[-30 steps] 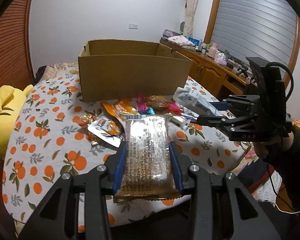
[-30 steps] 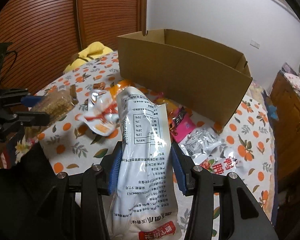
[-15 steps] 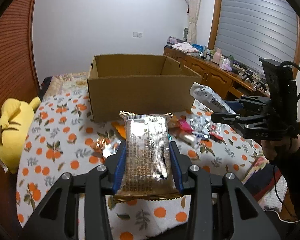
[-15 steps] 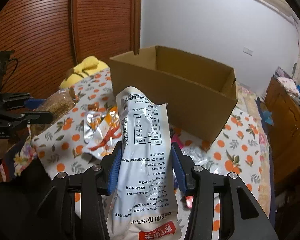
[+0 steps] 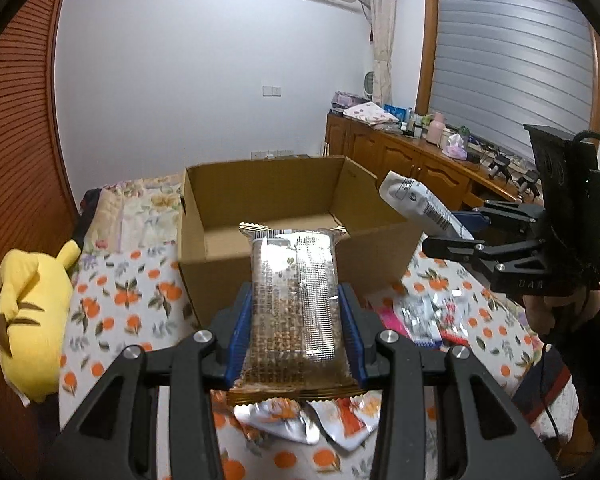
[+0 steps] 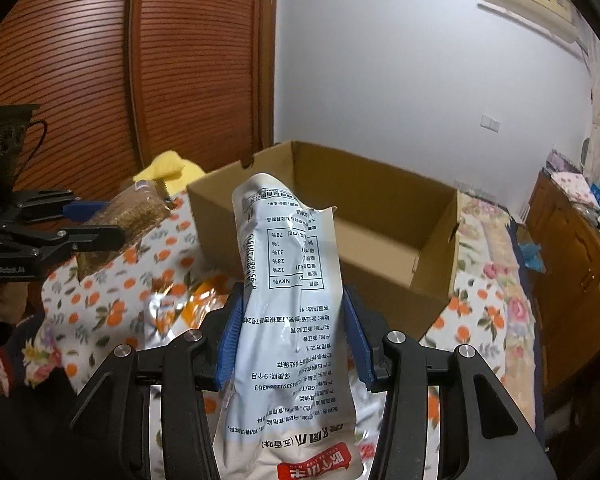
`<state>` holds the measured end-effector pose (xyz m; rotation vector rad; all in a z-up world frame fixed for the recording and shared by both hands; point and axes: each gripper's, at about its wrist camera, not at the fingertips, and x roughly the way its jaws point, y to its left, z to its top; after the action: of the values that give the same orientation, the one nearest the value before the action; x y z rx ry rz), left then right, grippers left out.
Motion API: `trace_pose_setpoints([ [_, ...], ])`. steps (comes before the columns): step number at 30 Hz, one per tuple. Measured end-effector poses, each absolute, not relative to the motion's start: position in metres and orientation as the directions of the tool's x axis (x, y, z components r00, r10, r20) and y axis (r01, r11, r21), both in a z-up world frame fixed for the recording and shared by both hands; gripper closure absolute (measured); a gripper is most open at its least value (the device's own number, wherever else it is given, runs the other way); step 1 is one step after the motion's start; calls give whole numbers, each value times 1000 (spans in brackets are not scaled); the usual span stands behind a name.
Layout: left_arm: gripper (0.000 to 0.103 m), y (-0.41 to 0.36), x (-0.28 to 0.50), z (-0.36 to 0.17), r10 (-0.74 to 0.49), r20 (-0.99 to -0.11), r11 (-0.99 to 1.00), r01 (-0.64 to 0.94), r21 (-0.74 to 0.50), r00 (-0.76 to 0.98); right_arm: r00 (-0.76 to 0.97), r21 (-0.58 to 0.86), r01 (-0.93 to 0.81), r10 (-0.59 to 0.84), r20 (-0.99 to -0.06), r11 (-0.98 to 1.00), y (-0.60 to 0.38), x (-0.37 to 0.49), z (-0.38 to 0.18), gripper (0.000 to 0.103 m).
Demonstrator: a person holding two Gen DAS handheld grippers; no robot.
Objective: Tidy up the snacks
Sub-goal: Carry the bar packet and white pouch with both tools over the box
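Note:
My left gripper is shut on a clear brown snack bar pack, held in the air just before the near wall of an open cardboard box. My right gripper is shut on a white snack pouch with printed text, raised in front of the box. The right gripper and its pouch show at the right of the left wrist view. The left gripper with its bar shows at the left of the right wrist view. The box looks empty inside.
Loose snack packets lie on the orange-print cloth below the grippers. A yellow plush toy lies at the left. A wooden cabinet with clutter stands at the right, a wooden sliding door behind.
Both grippers have risen with their packs and moved toward the box, so its inside now shows. The loose snacks have dropped lower in both views.

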<state>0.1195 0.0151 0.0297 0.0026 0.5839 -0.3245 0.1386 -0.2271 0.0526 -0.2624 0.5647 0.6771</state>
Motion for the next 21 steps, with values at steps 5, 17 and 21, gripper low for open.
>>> trace_pose_setpoints([
  [5,63,17,148,41,-287,-537,953,294,-75,793,638,-53,-663,527,-561,747,-220,160,64,55],
  [17,63,24,226,42,-265,-564,959,275,-69,782,630,-63,-683,542,-556,728,-199,231,80,55],
  [21,63,24,247,36,-258,-582,960,270,-69,771,635,-76,-678,530,-562,731,-194,252,81,54],
])
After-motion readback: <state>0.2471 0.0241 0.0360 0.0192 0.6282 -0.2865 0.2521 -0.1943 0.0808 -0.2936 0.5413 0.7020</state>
